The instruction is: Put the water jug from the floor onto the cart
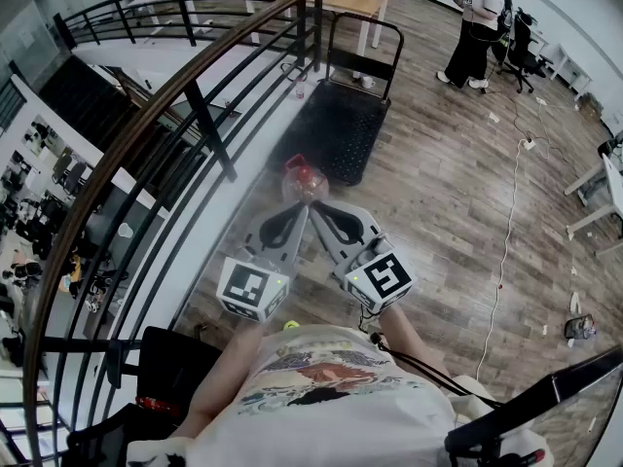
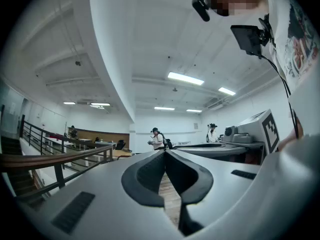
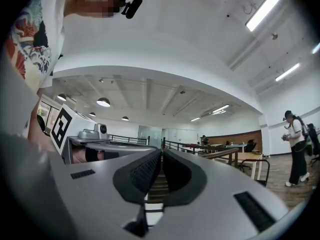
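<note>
The left gripper and the right gripper are held level, side by side, with their tips drawn close together. In the left gripper view, the left gripper is seen clenched, its dark pads met at the tip with nothing between them. In the right gripper view, the right gripper is likewise clenched on nothing, its pads pressed together at the front.

The jug, clear with a red cap, is found at 12 o'clock from the two tips, on the floor against the near edge of the cart. Whether the jug is touched by either tip cannot be told from the head view.

The black cart deck is laid out at 12 o'clock beyond the jug, with its handle raised at the far end. A dark railing is curved along the 9 o'clock side. A cable is trailed over the floor at 3 o'clock. A person is seen standing well apart at 1 o'clock.
</note>
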`<control>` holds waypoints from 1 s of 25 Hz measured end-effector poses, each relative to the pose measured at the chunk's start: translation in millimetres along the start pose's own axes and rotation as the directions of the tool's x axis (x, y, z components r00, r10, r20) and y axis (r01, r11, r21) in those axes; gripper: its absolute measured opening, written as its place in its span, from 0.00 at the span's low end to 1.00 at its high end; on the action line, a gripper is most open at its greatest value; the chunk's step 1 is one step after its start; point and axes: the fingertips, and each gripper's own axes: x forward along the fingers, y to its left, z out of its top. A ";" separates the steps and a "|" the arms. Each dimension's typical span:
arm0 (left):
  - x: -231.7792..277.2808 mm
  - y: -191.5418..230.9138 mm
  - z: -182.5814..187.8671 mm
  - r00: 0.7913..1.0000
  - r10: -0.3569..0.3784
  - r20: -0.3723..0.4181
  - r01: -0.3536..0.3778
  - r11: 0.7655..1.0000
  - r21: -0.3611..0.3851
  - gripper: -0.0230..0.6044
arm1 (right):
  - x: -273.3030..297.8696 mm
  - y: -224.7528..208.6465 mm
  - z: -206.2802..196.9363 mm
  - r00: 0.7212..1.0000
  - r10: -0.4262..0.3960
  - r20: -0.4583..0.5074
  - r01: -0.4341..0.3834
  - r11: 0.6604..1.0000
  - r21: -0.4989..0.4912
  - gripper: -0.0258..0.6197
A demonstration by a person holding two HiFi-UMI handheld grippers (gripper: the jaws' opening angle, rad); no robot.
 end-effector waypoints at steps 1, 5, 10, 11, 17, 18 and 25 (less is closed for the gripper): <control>2.1 1.7 1.0 1.000 0.000 0.001 0.000 1.000 -0.001 0.05 | 1.6 -2.3 0.6 1.000 -0.002 0.003 0.002 1.000 0.001 0.08; 8.8 7.6 5.3 1.000 0.005 0.005 -0.005 1.000 0.000 0.05 | 7.5 -9.0 4.7 1.000 -0.001 0.008 0.001 1.000 -0.010 0.08; 9.3 4.8 6.3 1.000 0.014 0.001 -0.014 1.000 0.012 0.05 | 4.9 -9.9 6.4 1.000 0.001 0.017 -0.001 1.000 0.003 0.08; 9.3 4.0 7.5 1.000 0.013 0.002 -0.013 1.000 0.016 0.05 | 3.9 -10.0 7.5 1.000 0.000 0.023 0.000 1.000 0.013 0.08; 8.3 13.1 10.2 1.000 0.027 0.012 -0.028 0.999 0.020 0.05 | 11.9 -8.6 9.4 1.000 -0.005 0.027 0.005 1.000 0.011 0.08; 7.2 16.0 7.4 0.999 0.032 0.009 -0.033 0.999 0.014 0.05 | 14.4 -7.0 7.0 1.000 -0.004 0.021 0.004 1.000 0.008 0.08; -0.3 27.9 -6.3 0.999 0.037 -0.028 -0.038 0.999 -0.015 0.05 | 24.1 1.6 -6.2 1.000 -0.016 -0.022 0.016 0.999 0.034 0.08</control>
